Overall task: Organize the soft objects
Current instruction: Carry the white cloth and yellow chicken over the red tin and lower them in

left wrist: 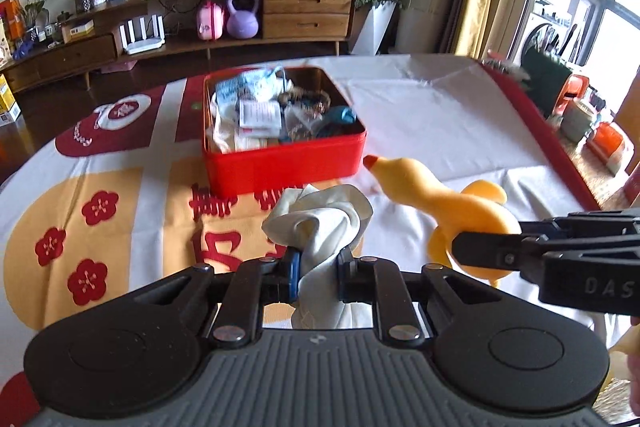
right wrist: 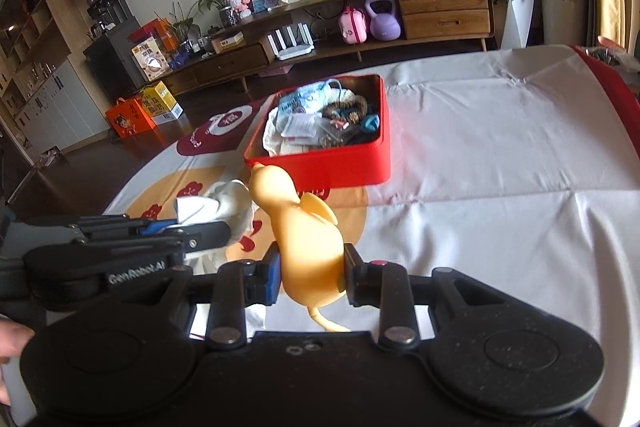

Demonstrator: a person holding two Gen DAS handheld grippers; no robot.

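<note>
Both grippers clamped on soft things, short of the red tin.

The left gripper (left wrist: 318, 273) has its jaws pinched on a white cloth (left wrist: 320, 223); the right gripper (right wrist: 310, 273) has its jaws pressed on a yellow rubber chicken (right wrist: 308, 239), beak forward. The two loads sit side by side, near each other. Ahead of both, the open tin (left wrist: 280, 163), already holding small items, stands with its near wall facing the jaws. Right of the tin lies bare white tablecloth (right wrist: 500, 155) out to the table's red edge.

Contents of the red tin (left wrist: 280, 163) blur into a jumble — items indistinguishable; the rubber chicken's (right wrist: 308, 247) legs hidden behind the gripper body.
</note>
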